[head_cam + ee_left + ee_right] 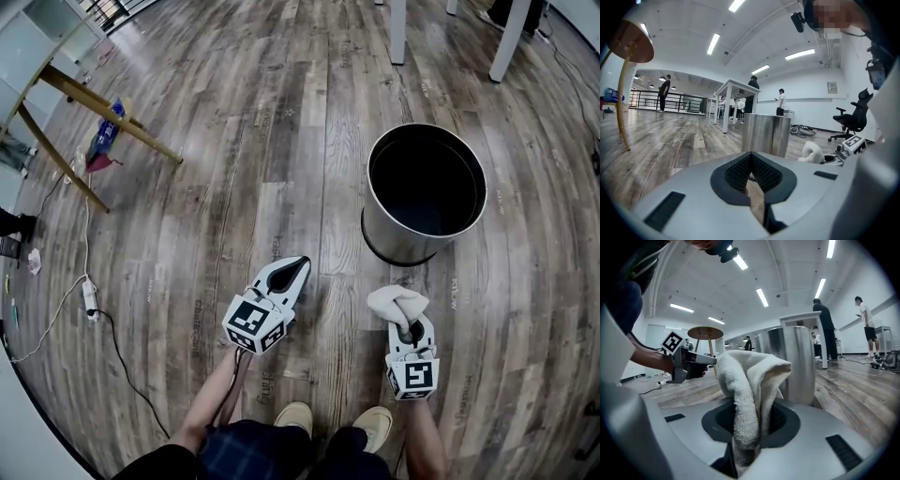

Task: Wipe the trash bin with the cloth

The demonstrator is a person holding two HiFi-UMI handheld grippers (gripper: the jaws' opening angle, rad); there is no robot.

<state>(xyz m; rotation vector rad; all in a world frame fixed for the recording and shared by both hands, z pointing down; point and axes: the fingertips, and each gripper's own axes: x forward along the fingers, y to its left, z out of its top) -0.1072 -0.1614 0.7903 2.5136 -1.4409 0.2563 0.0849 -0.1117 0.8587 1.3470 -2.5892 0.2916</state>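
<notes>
Your right gripper (409,328) clamps the cloth (395,302), bin (398,242) at twelve o'clock; left gripper (298,269) closed, empty. Push hard and the unbraced bin could tip.

From where I stand, the round steel trash bin (394,239) is black inside in the head view, and its bottom cannot be made out. Along that frame's top edge the white table legs (397,33) are cut off. At the upper left the wooden stand (150,141) runs out of frame. The blue packet (108,127) beside it is too small to identify. In the right gripper view the white terry cloth (750,390) disappears between the jaws of the right hand-held gripper (750,427), so its lower end is out of sight. The cloth also covers part of the bin behind it.
</notes>
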